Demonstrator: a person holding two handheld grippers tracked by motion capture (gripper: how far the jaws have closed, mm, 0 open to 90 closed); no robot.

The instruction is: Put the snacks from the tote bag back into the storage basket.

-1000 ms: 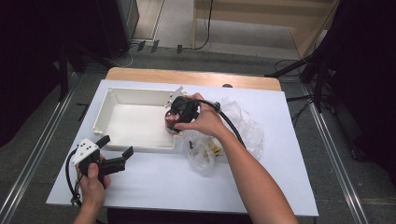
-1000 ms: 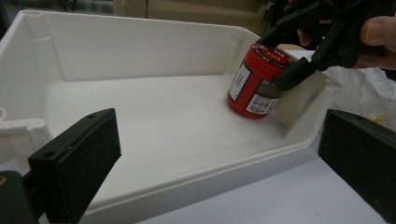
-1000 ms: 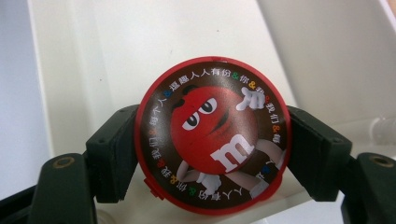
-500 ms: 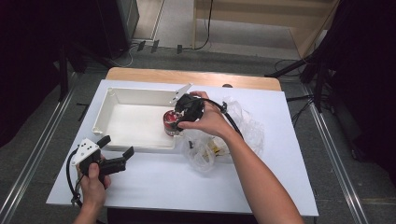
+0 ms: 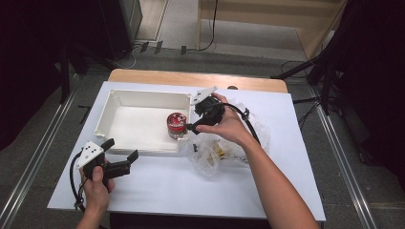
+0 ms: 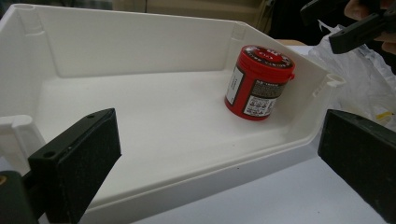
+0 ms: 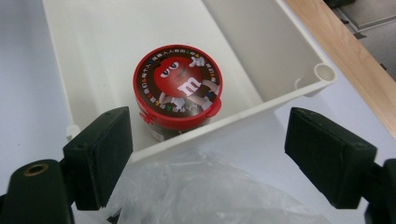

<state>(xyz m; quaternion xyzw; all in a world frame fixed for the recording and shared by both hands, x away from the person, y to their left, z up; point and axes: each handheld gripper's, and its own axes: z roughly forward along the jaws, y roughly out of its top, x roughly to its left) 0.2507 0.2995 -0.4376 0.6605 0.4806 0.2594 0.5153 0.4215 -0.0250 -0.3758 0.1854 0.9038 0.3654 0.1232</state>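
Red tub [image 7: 177,91] stands upright in white tray [image 5: 114,102], just ahead of R gripper [image 7: 205,158] w/ jaws just opened & empty, L gripper [image 5: 117,160] also spread, farther off

A white board [image 5: 157,186] covers a wooden desk [image 5: 157,76], whose bare edge shows along the far side. Beyond the desk, black cables [image 5: 210,28] trail across a grey floor [image 5: 43,138]; metal rails [image 5: 344,157] flank the desk on both sides.
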